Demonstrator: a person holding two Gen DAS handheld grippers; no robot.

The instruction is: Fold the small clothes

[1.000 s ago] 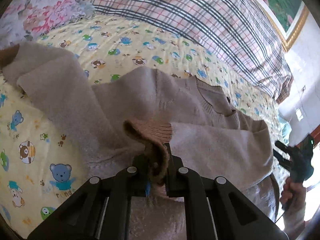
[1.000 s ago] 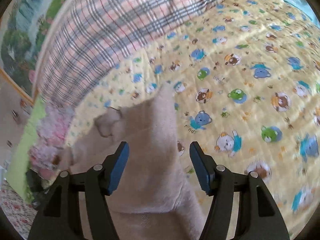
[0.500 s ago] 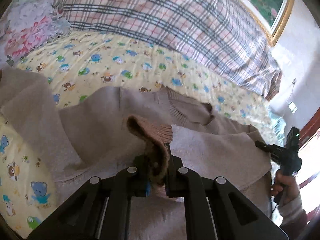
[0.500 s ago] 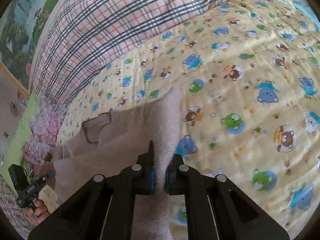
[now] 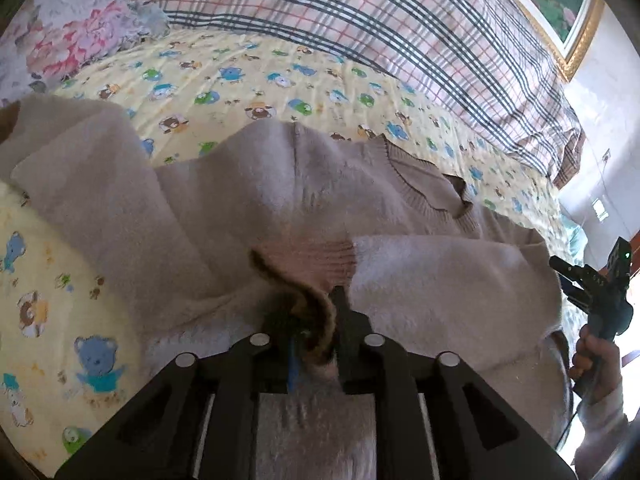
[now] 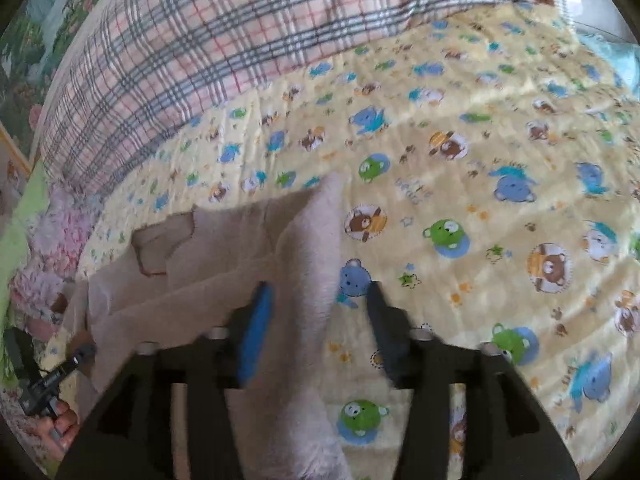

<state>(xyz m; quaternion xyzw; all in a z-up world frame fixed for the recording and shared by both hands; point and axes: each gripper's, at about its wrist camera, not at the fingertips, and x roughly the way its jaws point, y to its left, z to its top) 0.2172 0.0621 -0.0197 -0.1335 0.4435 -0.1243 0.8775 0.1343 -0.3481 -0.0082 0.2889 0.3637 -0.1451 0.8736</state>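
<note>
A beige knit sweater [image 5: 248,184] lies spread on a bed covered by a yellow sheet [image 5: 224,80] printed with cartoon bears, its neckline [image 5: 432,188] toward the plaid quilt [image 5: 360,20] bunched at the far side. One sleeve is folded across the chest, and its darker ribbed cuff [image 5: 316,264] is pinched in the left gripper [image 5: 314,332], whose jaws are clamped together on the knit fabric just above the sweater's body. The other sleeve [image 5: 72,160] stretches out to the left over the sheet. In the right wrist view the right gripper [image 6: 316,312] hovers over the sweater's side edge [image 6: 316,248], its jaws spread apart with the blue-padded finger [image 6: 256,332] over the cloth and the other finger above the bare sheet; nothing is held between them. A floral pink fabric [image 5: 80,28] sits at the far left corner of the bed, and a framed picture [image 5: 560,0] hangs on the wall behind the quilt.
</note>
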